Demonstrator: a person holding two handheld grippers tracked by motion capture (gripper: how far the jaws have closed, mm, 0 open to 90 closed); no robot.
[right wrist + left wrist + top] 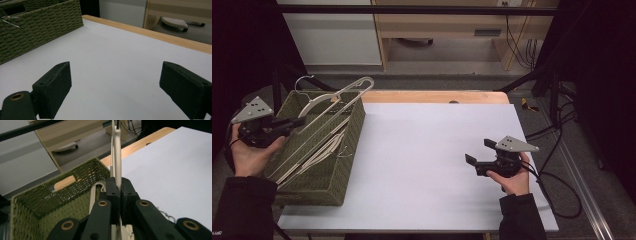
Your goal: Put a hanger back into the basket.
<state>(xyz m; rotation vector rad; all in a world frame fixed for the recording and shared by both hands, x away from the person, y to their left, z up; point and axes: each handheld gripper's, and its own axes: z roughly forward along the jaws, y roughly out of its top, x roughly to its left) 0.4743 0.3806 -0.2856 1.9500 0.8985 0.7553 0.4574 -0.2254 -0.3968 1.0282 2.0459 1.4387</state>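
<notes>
A: While the white worktop [427, 160] lies bare across its middle, where does the work stand?

B: At the left edge, I judge. The green woven basket [349, 150] sits on the worktop's left side with several pale hangers in it, and one cream hanger [339, 95] is lifted so that its far end rises above the basket's far rim.

A: Who has hold of it?

B: The left gripper [298, 121]. In the left gripper view its fingers [111, 192] are pressed together on the hanger's flat bar [117, 157], which stands upright between them and runs on away from the camera.

A: And the other one?

B: The right gripper [477, 152] is held low over the worktop's right side, well apart from the basket, fingers [53, 87] spread wide with nothing between them.

A: So which step is this?

B: Drawing one hanger out of the basket, as I read it. Its lower end seems still among the others.

A: What does the next move call for?

B: Probably a steady lift up and toward the open worktop, keeping the wire hook [304, 80] clear of the basket's rim and of the other hangers, with the pinch kept firm so the bar cannot swing.
</notes>
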